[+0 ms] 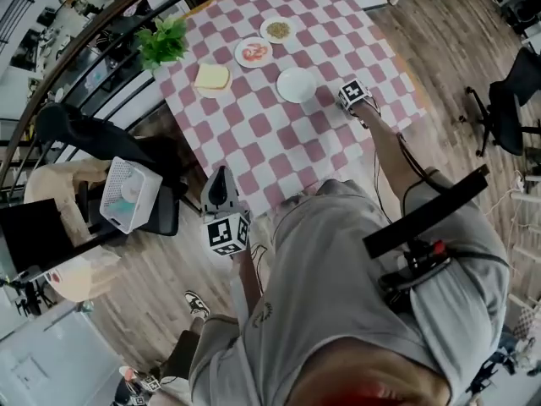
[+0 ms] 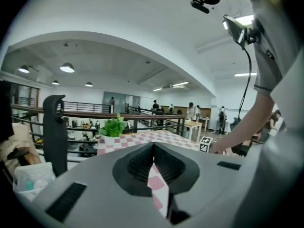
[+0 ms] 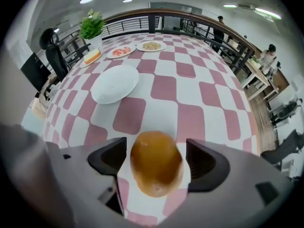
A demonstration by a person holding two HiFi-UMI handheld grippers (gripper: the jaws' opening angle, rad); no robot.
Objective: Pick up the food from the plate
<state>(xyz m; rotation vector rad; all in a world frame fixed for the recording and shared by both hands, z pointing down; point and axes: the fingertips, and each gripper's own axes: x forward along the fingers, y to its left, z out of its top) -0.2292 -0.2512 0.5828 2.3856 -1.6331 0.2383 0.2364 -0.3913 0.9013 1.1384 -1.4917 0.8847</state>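
1. Nearest the lens: right gripper (image 3: 156,151) clamped on a golden-brown bun (image 3: 156,171), one jaw at each side, over the checked tablecloth (image 3: 209,94)
2. We note a bare white plate (image 3: 115,83) just ahead of it, to the left
3. Farther back we log three plates: toast (image 3: 91,57), tomato slices (image 3: 121,52), grains (image 3: 151,45); potted plant (image 3: 91,25) at the far corner
4. Left gripper (image 2: 153,160): jaws pressed together on nothing, held off the table's near edge
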